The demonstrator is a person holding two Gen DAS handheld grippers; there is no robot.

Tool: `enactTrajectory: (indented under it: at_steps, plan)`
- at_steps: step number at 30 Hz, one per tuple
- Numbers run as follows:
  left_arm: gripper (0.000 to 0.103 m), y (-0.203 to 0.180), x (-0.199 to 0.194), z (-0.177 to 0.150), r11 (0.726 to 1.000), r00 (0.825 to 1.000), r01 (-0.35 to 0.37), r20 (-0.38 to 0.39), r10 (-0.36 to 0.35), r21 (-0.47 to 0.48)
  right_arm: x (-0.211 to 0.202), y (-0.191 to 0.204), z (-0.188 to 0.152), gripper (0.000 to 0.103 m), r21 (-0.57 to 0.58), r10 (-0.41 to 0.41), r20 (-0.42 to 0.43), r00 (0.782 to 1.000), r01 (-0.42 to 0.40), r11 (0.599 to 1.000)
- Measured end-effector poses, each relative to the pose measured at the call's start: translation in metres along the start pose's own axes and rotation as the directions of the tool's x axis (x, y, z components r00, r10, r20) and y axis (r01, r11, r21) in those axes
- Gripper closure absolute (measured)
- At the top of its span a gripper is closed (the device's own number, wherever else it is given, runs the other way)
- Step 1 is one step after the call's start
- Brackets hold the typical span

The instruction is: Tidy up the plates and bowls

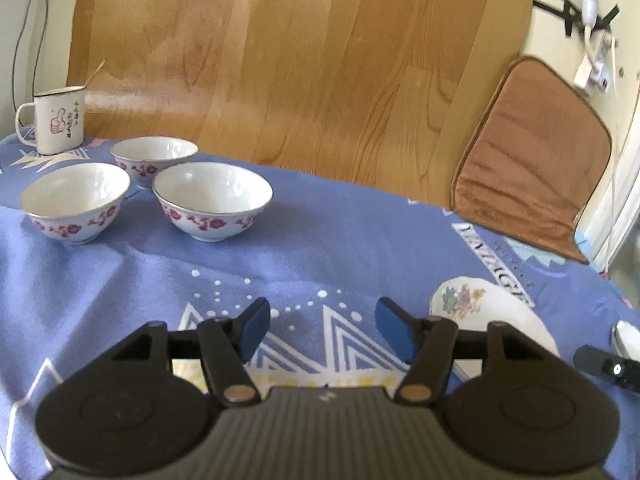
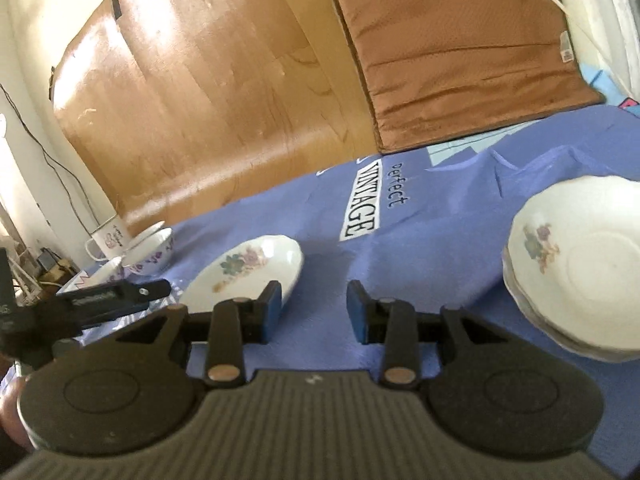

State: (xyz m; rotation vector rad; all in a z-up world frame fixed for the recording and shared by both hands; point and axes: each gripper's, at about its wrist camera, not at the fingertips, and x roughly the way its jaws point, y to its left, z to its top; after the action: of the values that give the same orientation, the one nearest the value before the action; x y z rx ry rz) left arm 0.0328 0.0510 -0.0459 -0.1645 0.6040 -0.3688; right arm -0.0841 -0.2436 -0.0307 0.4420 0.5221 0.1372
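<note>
Both jaws stand apart, empty: left gripper [image 1: 320,330] with bowls [image 1: 212,200] far ahead-left, right gripper [image 2: 312,312] between a lone plate [image 2: 244,276] and stacked plates [image 2: 580,272].

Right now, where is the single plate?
Right wrist view: the single plate lies left of the right gripper, between the bowls and the plate stack.

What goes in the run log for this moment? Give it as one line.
left gripper: open, empty | right gripper: open, empty | three bowls: unstacked | single plate: apart from plate stack
</note>
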Motion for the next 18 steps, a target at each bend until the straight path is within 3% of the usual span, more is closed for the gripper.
enactTrajectory:
  at_steps: [2, 8, 18]
  plan:
    - [0.040, 0.0001, -0.0062, -0.0026, 1.000, 1.000, 0.003, 0.024, -0.003, 0.003, -0.0058, -0.0039, 0.0022, 0.060, -0.003, 0.028, 0.045, 0.999, -0.028, 1.000]
    - [0.039, -0.0025, -0.0057, -0.0023, 1.000, 1.000, -0.001, 0.025, 0.001, 0.020, -0.0053, -0.0114, 0.0036, 0.060, 0.050, 0.038, 0.040, 0.998, -0.040, 0.998]
    - [0.039, -0.0022, -0.0056, -0.0028, 1.000, 1.000, -0.002, 0.026, 0.002, 0.016, -0.0123, -0.0095, -0.0015, 0.060, 0.029, 0.057, 0.048, 0.997, -0.059, 0.998]
